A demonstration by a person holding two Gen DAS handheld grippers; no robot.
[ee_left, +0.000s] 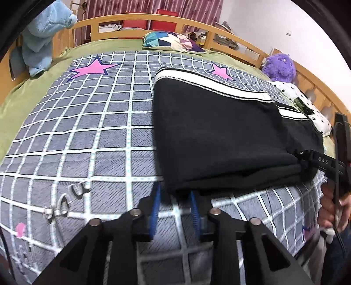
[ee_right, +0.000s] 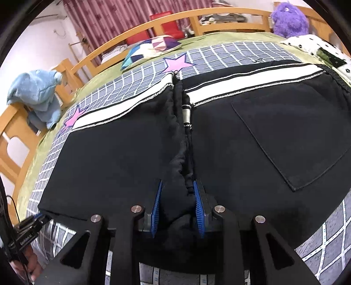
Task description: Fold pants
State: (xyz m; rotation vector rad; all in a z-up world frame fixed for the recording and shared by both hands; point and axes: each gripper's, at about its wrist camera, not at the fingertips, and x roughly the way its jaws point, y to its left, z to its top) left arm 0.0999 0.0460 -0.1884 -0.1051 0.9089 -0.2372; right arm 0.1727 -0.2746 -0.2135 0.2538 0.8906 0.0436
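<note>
Black pants (ee_left: 219, 131) with a white side stripe lie folded on a grey grid blanket (ee_left: 87, 131) on a bed. My left gripper (ee_left: 175, 189) is at the near left corner of the pants, and that corner fills the gap between its blue fingertips (ee_left: 158, 190). My right gripper (ee_right: 177, 183) is shut on a bunched ridge of the pants (ee_right: 109, 164) at the near edge, beside a back pocket (ee_right: 296, 136). The left wrist view shows the right gripper (ee_left: 299, 157) at the pants' near right end. The right wrist view shows the left gripper (ee_right: 41, 217) at the corner.
A patterned pillow (ee_left: 173, 41) lies at the far end. A purple plush toy (ee_left: 279, 66) and a white dotted cushion (ee_left: 307, 107) sit on the right. Light blue cloth (ee_left: 41, 43) hangs on the wooden bed rail (ee_left: 136, 18). A person's hand (ee_left: 333, 203) holds the right gripper.
</note>
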